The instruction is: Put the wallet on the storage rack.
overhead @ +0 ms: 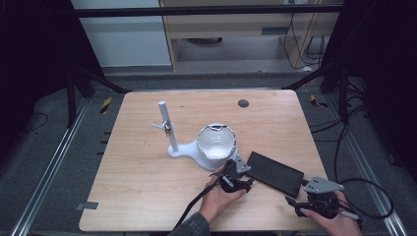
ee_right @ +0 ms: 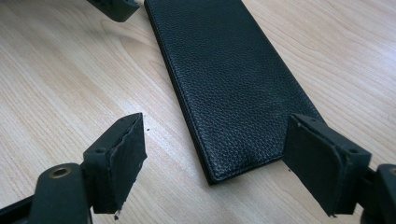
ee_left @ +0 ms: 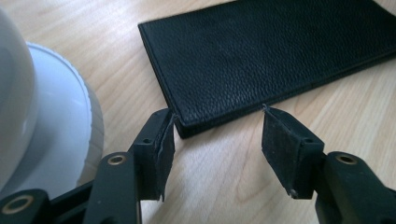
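A flat black leather case (overhead: 274,172) lies on the wooden table (overhead: 147,182), slanting from the white bowl towards the front right. My left gripper (overhead: 236,178) is open at the case's near-left end; in the left gripper view the case (ee_left: 261,56) has one short end between the two pads (ee_left: 163,147), its corner touching the left pad. My right gripper (overhead: 314,199) is open at the opposite short end; in the right gripper view the case (ee_right: 233,84) runs away from the jaws, its near end lying between them, nothing clamped.
A white bowl (overhead: 216,142) sits on a white stand base with an upright post (overhead: 167,125) left of it. In the left gripper view the white base (ee_left: 60,116) is close at the left. A small dark disc (overhead: 243,103) is set in the table's far side.
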Tool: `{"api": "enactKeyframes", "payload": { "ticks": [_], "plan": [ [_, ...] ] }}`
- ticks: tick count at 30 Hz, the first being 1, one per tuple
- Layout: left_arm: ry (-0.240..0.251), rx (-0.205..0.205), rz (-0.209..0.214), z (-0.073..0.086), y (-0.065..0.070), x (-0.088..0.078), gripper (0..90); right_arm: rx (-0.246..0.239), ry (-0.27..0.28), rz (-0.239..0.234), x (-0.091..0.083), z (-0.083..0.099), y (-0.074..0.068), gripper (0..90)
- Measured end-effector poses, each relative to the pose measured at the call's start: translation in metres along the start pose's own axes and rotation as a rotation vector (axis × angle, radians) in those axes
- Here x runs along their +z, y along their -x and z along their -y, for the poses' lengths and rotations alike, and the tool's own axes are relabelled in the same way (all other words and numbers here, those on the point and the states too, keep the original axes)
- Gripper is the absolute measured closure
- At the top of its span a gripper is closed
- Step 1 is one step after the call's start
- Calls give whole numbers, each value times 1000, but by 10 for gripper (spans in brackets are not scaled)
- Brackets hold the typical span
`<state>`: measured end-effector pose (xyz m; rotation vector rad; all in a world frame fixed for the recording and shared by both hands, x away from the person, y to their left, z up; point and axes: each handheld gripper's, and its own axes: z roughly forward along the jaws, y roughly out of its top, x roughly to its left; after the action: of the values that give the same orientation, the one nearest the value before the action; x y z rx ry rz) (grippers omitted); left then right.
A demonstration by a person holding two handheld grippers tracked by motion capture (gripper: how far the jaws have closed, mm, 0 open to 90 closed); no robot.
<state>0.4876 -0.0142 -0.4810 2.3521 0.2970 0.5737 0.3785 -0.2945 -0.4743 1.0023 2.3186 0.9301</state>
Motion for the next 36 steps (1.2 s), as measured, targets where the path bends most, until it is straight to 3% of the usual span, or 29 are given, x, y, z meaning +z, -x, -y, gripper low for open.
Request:
{"api": "enactKeyframes", "payload": {
  "ticks": [4, 7, 11, 17, 18, 21, 24, 31, 36],
  "plan": [
    [11, -26, 8, 0, -3, 2, 423, 4, 1, -2, 1, 1, 0, 207],
    [17, -27, 8, -2, -4, 3, 374, 5, -2, -3, 3, 2, 1, 202],
    [17, -46, 46, -3, -7, 10, 266, 11, -3, -10, 6, 3, 0, 192],
    [-2, -40, 72, -2, -8, 19, 194, 18, -3, -16, 7, 4, 0, 183],
    [-12, -23, 66, -2, -8, 22, 188, 20, -3, -17, 7, 4, 0, 182],
    [-4, -34, 77, -3, -7, 23, 196, 24, 2, -17, 7, 4, 1, 180],
    [-16, -13, 74, -6, -4, 22, 205, 29, -4, -12, 6, 6, 4, 174],
    [-15, -11, 90, -7, 1, 19, 224, 45, -16, -10, 10, 11, 11, 155],
    [-20, -7, 58, -6, 4, 17, 312, 54, -24, -1, 14, 12, 15, 124]
  ]
}}
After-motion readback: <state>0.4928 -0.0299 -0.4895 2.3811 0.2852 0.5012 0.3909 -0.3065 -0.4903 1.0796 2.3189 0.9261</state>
